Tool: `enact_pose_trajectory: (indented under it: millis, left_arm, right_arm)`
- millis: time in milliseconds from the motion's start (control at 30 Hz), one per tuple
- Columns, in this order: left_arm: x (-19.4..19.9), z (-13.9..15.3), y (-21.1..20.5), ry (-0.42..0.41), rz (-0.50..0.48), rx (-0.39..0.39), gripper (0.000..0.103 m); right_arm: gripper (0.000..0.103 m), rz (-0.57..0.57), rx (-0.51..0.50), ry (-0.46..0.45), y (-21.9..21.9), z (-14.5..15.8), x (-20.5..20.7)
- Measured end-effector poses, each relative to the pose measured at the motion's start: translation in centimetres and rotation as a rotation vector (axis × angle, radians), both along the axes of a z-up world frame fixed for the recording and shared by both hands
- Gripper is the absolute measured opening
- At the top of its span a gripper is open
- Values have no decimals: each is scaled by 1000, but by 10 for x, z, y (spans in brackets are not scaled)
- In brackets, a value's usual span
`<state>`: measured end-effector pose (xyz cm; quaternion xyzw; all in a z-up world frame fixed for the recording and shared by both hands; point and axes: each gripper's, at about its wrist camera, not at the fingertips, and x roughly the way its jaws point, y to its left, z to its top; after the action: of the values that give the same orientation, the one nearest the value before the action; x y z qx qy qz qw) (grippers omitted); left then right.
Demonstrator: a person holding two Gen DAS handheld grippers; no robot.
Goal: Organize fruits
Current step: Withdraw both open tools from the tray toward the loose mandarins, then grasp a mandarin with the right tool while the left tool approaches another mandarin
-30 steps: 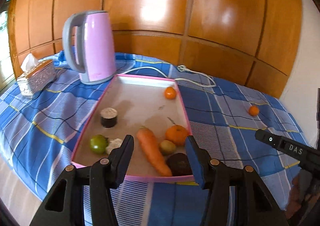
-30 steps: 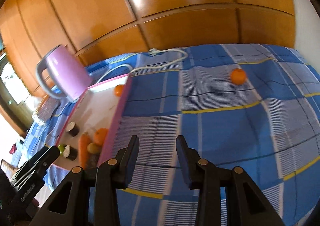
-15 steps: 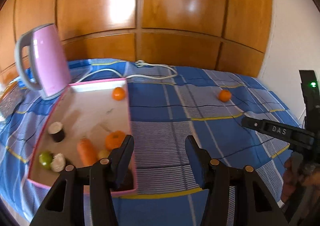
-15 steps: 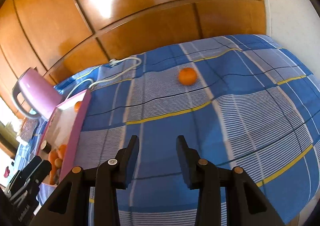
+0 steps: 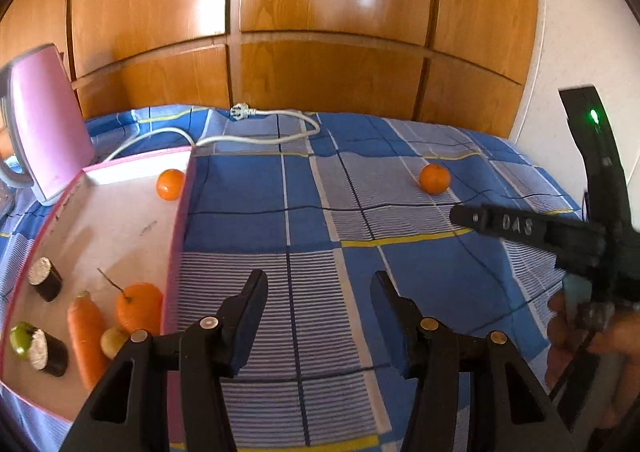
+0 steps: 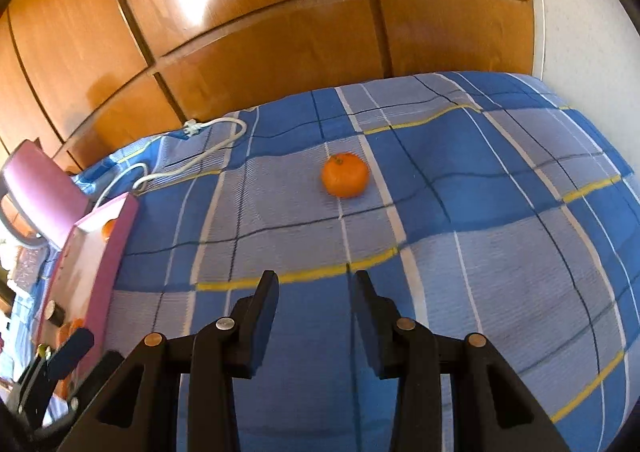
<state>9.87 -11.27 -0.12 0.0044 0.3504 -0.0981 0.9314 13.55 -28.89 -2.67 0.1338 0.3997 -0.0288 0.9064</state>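
Both tools swung right; carrot (image 5: 86, 336) left-view only.

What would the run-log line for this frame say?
phase: approach | target: loose orange on blue cloth | right claw: open, empty | left claw: open, empty | tray: produce inside

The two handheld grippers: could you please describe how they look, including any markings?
Both the left gripper and the right gripper are matte black plastic, with two flat paddle fingers on triangular cut-out arms fixed by brass-coloured rivets. Seen from the left wrist, the right one carries raised "DAS" lettering and a green indicator light.
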Motion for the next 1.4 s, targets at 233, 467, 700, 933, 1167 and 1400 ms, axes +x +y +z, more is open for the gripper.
enact_pose_trajectory:
  millis: [233, 467, 700, 933, 1167, 1400]
  left_arm:
    - [9, -25, 3, 53, 23, 9, 54]
    - [11, -35, 6, 70, 31, -9, 53]
    - [10, -38, 5, 70, 23, -7, 54]
    - [11, -38, 4, 66, 22, -6, 55]
    - [5, -37, 5, 54, 13, -17, 55]
    - [-8, -32, 6, 22, 3, -8, 53]
  right_arm:
    - [46, -45, -44, 17, -10, -6, 41]
    - [47, -54, -126, 53, -12, -14, 78]
    - [38, -31, -210, 80, -3, -25, 94]
    - [37, 34, -197, 81, 11, -23, 76]
    - [37, 120, -147, 78, 39, -22, 43]
    - [37, 165, -118, 79, 61, -24, 17]
